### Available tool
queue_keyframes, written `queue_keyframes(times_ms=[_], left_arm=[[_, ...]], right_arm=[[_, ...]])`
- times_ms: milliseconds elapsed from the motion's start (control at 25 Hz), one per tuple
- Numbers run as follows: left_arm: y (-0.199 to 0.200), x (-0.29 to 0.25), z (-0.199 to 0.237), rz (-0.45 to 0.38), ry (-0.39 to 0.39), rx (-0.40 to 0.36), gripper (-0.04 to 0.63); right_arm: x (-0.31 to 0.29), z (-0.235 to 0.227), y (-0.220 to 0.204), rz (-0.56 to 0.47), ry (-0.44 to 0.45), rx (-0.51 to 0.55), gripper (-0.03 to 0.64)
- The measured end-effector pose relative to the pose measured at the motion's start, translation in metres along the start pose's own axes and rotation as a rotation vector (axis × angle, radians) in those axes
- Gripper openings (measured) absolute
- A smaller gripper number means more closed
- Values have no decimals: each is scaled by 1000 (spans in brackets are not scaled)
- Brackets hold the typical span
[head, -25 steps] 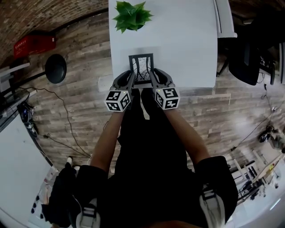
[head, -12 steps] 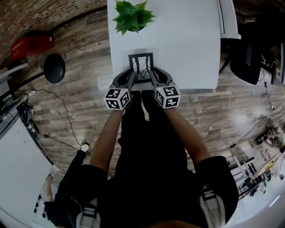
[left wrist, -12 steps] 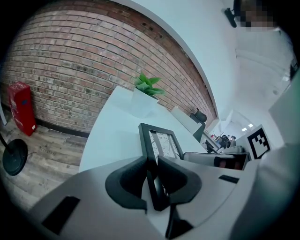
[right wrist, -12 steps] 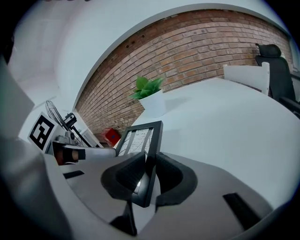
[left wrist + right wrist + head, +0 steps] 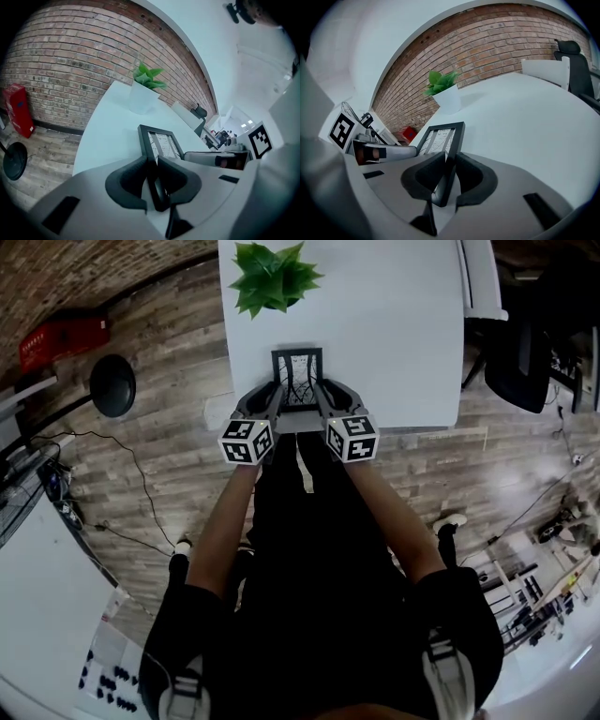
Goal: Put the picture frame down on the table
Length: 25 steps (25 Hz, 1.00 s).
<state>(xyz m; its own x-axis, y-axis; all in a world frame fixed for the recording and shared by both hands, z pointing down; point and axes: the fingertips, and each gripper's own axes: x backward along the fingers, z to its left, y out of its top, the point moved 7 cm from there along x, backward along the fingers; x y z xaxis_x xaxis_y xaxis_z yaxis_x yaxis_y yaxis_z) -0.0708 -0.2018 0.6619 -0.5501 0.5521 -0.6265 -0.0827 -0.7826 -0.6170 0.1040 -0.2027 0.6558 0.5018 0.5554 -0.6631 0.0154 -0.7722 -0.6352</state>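
A black picture frame point(image 5: 298, 379) with a pale line drawing sits over the near edge of the white table point(image 5: 394, 324). My left gripper point(image 5: 276, 397) is shut on the frame's left side bar, which shows as the picture frame point(image 5: 159, 143) running between the jaws in the left gripper view. On the other side my right gripper point(image 5: 320, 396) is shut on the right bar, the picture frame point(image 5: 443, 138) seen edge-on in the right gripper view. Whether the frame touches the tabletop I cannot tell.
A green plant in a white pot point(image 5: 272, 277) stands at the table's far left. A white chair point(image 5: 478, 282) and dark office chair point(image 5: 525, 357) are at the right. A round black stand base point(image 5: 112, 385) and red box point(image 5: 66, 338) lie on the wood floor, left.
Both grippers and the frame have barely shifted, a little farther over the table. A person's feet moved about on the floor behind me.
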Motion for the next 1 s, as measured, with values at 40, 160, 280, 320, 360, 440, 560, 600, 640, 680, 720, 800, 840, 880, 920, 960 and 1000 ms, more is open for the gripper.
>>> queue_keyframes(times_ms=[40,160,280,320,360,440,560,600,640,680,720,800,840,880,920,960,1000], left_arm=[[1,-2,0,5,0,-5,86],[3,-5,0,23,-1,-18,86],[5,-6,0,39,7,-14,86],[5,-6,1,43,11,-8,86],[6,-7,2,48,14,-2,86],[6,-9,2,58,19,-2,86],[5,-11,1,75,21,-7,86],[6,-12,1,80,20,-5,86],[6,-12,1,82,18,-4,86],[6,-12,1,84,17,-3,86],[6,-12,1,85,16,-4,86],[6,-11,2,86,16,-5,87],[5,-11,2,86,16,-4,86],[5,-11,2,85,13,-3,86],[5,-10,2,82,8,-1,87],[6,-10,2,78,1,2,87],[7,-9,2,72,-5,7,87]], right_arm=[[-1,-1,0,3,-3,-1,72],[-3,-3,1,10,-10,-7,72],[-3,-4,2,12,1,-17,74],[-4,-4,3,13,6,-18,75],[-4,-4,3,16,9,-17,75],[-6,-5,4,23,8,-19,75],[-7,-7,4,30,3,-34,75],[-7,-8,4,28,4,-40,76],[-7,-8,4,25,6,-47,77],[-6,-9,5,22,9,-54,78],[-6,-9,5,20,11,-60,80],[-7,-9,5,20,11,-66,84],[-6,-9,5,19,11,-66,86],[-6,-9,5,18,11,-66,89],[-5,-9,5,14,13,-65,91],[-4,-9,5,9,20,-65,91],[-3,-9,5,2,30,-68,91]])
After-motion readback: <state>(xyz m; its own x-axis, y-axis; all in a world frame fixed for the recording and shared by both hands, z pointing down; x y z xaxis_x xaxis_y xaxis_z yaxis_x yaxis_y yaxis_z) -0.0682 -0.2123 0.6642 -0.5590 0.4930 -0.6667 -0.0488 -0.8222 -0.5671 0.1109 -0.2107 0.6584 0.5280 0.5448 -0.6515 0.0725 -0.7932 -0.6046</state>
